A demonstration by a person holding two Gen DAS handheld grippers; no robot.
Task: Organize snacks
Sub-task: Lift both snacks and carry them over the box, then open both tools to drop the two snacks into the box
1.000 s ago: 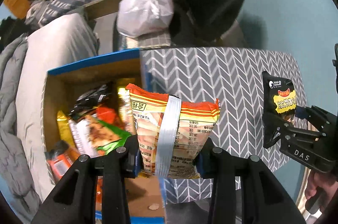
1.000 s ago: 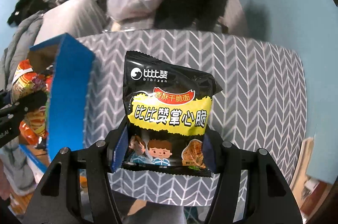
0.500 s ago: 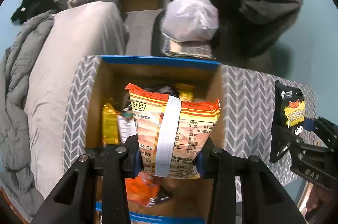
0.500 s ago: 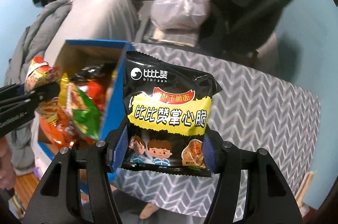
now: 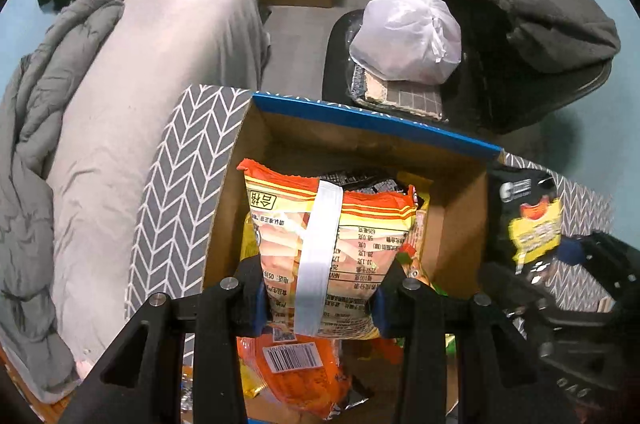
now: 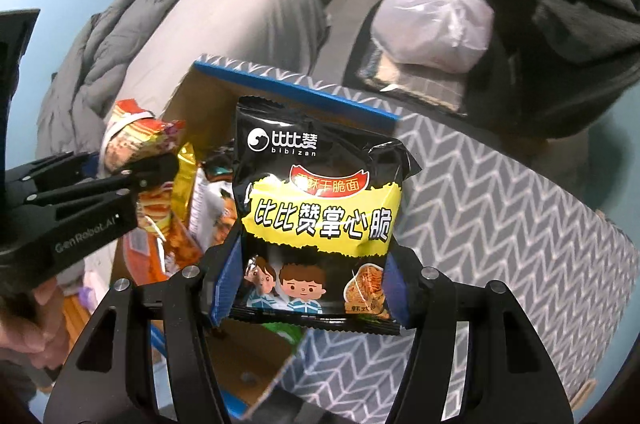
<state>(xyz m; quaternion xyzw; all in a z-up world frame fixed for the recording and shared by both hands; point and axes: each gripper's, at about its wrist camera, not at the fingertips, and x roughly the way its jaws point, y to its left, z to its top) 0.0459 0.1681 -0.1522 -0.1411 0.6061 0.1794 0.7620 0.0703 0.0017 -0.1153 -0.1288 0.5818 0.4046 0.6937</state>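
your left gripper (image 5: 320, 300) is clamped across the lower part of the orange snack packet (image 5: 328, 248), pads pressing both side edges. the packet stands upright in the grip, long axis running up the left wrist view, top seal farthest from you. your right gripper (image 6: 312, 296) is clamped the same way on the black snack packet (image 6: 320, 212), printed face toward the camera, also upright.

the target is the cardboard box (image 5: 372, 132) with the blue rim, standing on the chevron-patterned surface (image 6: 500, 208). it already holds a loose pile of other packets (image 5: 296, 376).

relation that governs the next move:
- the orange snack packet hangs directly over the open box, with the box floor and the pile below and ahead of the fingers. the left gripper points steeply down into the opening.
- the black snack packet sits over the right-hand wall of the box, partly above the opening and partly above the patterned surface.
- the left hand is therefore the nearer one and appears ready to release first.

likely procedure: lower the left packet toward the pile, then open the jaws. bring the right packet leftward past the blue rim before you release it. the two grippers sit close side by side, so keep them apart while both work over the box.
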